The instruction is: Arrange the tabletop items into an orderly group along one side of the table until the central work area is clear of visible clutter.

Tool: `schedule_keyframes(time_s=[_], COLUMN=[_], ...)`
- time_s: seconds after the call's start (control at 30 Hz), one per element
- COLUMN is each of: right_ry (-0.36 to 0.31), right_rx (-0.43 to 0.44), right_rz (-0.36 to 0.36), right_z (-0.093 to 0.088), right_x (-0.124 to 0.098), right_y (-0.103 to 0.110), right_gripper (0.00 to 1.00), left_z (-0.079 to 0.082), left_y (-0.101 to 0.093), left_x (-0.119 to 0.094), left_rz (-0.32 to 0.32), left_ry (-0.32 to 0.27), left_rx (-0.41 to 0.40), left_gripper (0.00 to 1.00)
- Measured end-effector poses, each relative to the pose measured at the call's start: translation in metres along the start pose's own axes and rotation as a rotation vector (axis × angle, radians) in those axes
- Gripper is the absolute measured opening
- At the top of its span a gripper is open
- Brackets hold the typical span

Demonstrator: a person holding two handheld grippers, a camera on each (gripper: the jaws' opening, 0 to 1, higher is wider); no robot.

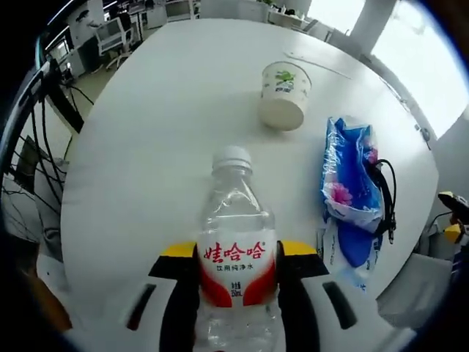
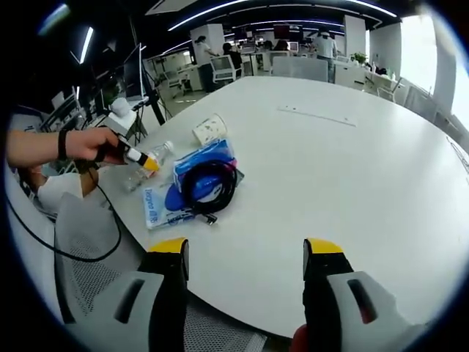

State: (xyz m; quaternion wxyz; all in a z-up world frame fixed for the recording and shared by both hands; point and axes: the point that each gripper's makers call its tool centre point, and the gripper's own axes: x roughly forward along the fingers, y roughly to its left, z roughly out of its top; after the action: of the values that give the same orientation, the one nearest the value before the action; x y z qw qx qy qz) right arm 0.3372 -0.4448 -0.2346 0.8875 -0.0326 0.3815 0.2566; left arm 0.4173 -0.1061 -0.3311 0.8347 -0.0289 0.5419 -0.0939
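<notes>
The broad white table (image 2: 352,161) is smooth and rounded at its edge. Near that edge lie a crinkly blue plastic pack (image 1: 350,176), a coiled black cable (image 2: 210,185) and a tipped paper cup (image 1: 284,94). The left tongs (image 1: 238,275) clamp a clear, ribbed water bottle (image 1: 236,249) around its label; the right tongs (image 2: 245,257) stand wide and empty. I judge the bottle should be set upright just beside the pack, then released gently so the light plastic doesn't topple.

A broad white table (image 2: 352,169) fills the middle of the right gripper view. Beyond it, upper frame, an open office — desks, chairs (image 2: 222,70), a white pillar (image 2: 355,33) — under ceiling light strips (image 2: 220,6); bright windows (image 2: 440,59) at right.
</notes>
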Motion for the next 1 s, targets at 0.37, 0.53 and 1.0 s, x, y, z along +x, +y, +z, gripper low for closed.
schedule_keyframes(time_s=[0.37, 0.53, 1.0], right_ry=[0.0, -0.004, -0.009], right_rx=[-0.011, -0.016, -0.004], right_rz=[0.011, 0.015, 0.008], right_z=[0.005, 0.008, 0.002], right_x=[0.005, 0.007, 0.003], right_y=[0.003, 0.004, 0.002], right_gripper=[0.62, 0.62, 0.61], left_z=[0.007, 0.013, 0.033], left_y=[0.002, 0.002, 0.012], left_x=[-0.012, -0.019, -0.037], left_rz=[-0.005, -0.01, 0.026], left_ry=[-0.078, -0.108, -0.181], left_rx=[-0.025, -0.024, -0.019], left_gripper=[0.39, 0.39, 0.39])
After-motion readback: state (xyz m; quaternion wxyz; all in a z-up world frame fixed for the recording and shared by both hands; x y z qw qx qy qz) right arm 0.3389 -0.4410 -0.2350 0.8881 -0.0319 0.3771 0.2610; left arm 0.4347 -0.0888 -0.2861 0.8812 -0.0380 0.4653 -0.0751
